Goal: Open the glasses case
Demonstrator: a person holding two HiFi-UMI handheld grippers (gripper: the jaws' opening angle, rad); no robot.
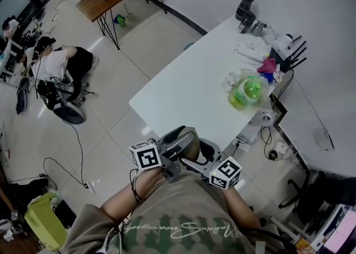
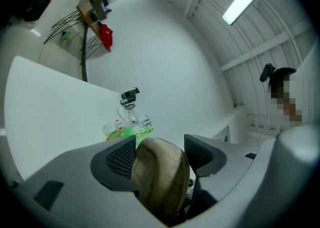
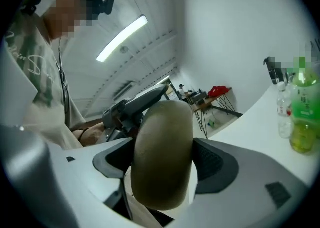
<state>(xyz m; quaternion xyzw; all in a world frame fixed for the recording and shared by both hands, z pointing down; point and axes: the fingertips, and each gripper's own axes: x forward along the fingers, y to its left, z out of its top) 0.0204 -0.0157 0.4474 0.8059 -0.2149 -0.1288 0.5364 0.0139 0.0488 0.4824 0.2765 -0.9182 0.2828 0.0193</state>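
Just off the corner of the desk [image 1: 189, 80], the glasses case [image 1: 181, 139], likely light, rigid and cloth-covered, sits clamped in the left tongs [image 2: 161, 153], while the right tongs [image 3: 162, 159] stand open around it, so each should hold one shell.

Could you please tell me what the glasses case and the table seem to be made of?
The case is probably fabric or faux leather over a stiff shell: it is olive-brown and matte, with a fine grain and a firm rounded shape. The table is likely laminate or painted board, judging by its plain white, smooth, even top. Its core does not show.
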